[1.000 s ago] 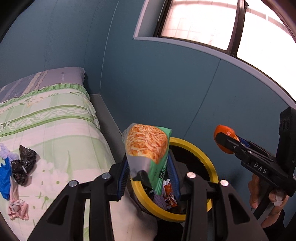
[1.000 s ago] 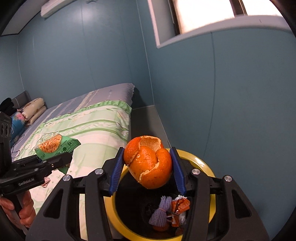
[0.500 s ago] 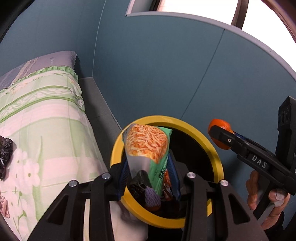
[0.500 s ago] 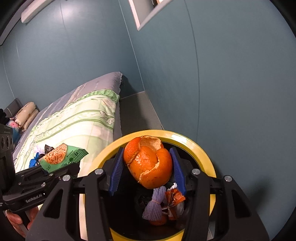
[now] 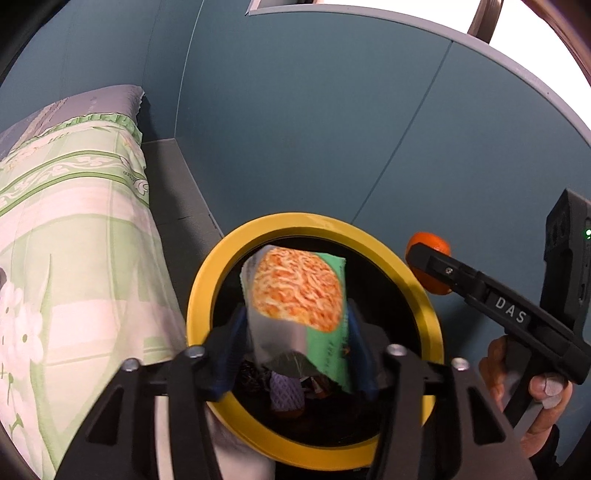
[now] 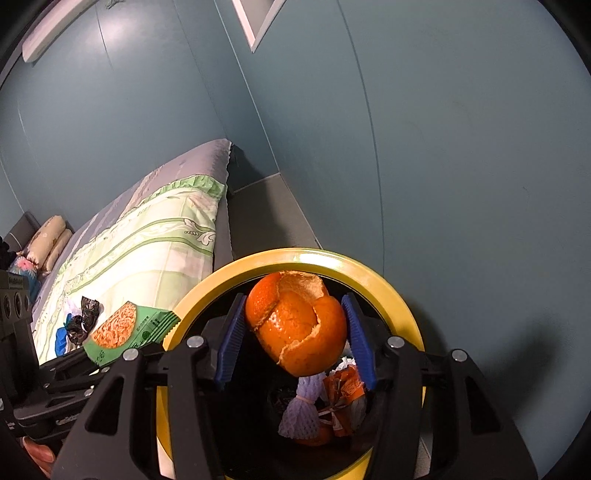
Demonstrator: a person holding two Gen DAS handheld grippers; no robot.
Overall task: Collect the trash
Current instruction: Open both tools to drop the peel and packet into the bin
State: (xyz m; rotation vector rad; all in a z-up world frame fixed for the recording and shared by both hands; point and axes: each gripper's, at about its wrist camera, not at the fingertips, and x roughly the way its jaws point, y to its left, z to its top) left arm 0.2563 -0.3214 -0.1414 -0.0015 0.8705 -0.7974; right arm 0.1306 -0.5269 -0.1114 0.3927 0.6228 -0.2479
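Both grippers hung over the yellow-rimmed bin [image 5: 229, 280]. The left gripper [image 5: 295, 354] had just been opening, snack wrapper [image 5: 295, 295] loose between its jaws. The right gripper [image 6: 297, 345] had likewise been opening around the orange peel [image 6: 295, 328].

I am in a home bedroom. A bed [image 6: 155, 236] with a green-and-white floral coverlet [image 5: 74, 229] and a grey sheet runs along teal walls [image 6: 443, 147], with pillows [image 6: 48, 236] stacked by a dark headboard at its far end. A wall-mounted air conditioner [image 6: 55, 29] sits high near the ceiling, and a bright window [image 5: 554, 37] is set above a grey sill. Just beside the bed stands a black waste bin with a yellow rim [image 5: 207, 280], already holding scraps.
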